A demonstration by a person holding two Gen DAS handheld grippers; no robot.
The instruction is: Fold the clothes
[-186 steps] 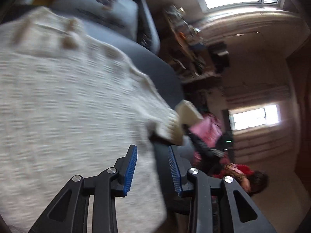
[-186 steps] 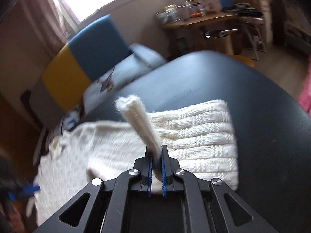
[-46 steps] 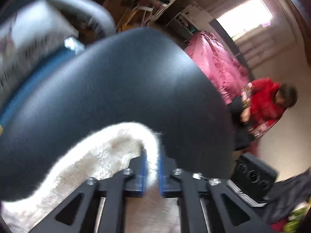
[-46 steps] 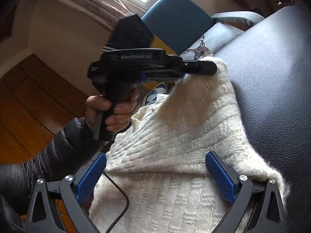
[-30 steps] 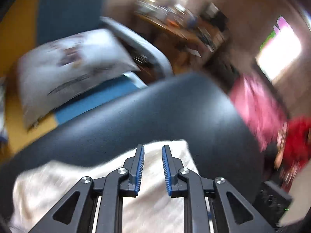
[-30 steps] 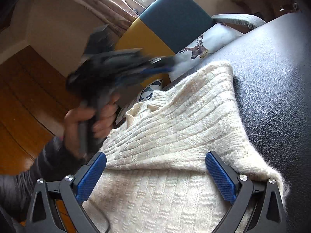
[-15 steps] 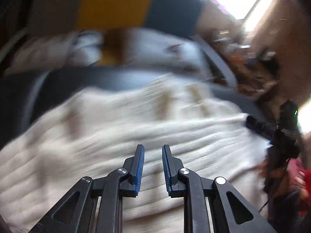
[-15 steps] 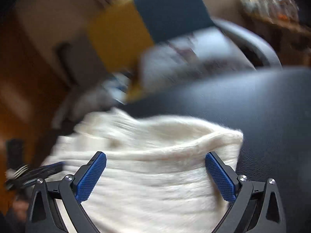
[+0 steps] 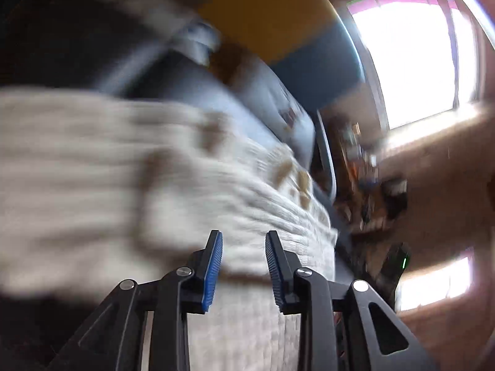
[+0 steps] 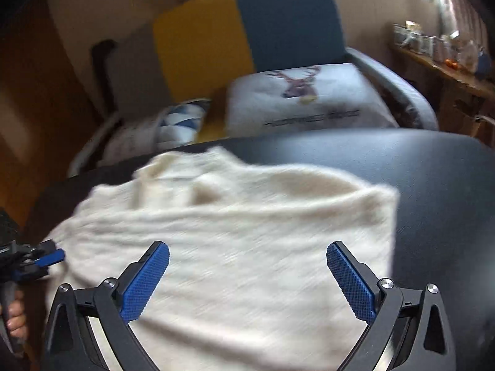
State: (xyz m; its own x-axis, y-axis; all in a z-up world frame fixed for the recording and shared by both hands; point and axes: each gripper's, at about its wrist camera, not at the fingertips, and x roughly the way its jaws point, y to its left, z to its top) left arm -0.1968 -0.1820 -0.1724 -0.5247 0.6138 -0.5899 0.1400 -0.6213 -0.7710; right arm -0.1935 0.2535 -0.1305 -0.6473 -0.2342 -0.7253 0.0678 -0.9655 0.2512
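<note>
Since a second and a half ago the left hand-held gripper (image 9: 243,262) has let go of the cream knit sweater (image 10: 235,235) and swung over it, jaws now slightly parted and empty. The right hand-held gripper (image 10: 247,275) hovers wide open above the sweater, which lies folded on the black table (image 10: 433,167). Lettering on the deer cushion (image 10: 303,99) is too blurred to read, perhaps one line. A yellow-and-blue chair (image 10: 247,21) stands behind.

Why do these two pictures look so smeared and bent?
Left wrist view: the sweater is streaked by motion blur, the window is blown out white. Right wrist view: milder blur, the deer cushion is readable; the fisheye lens curves the edges. Only each tool's fingers look sharp.
</note>
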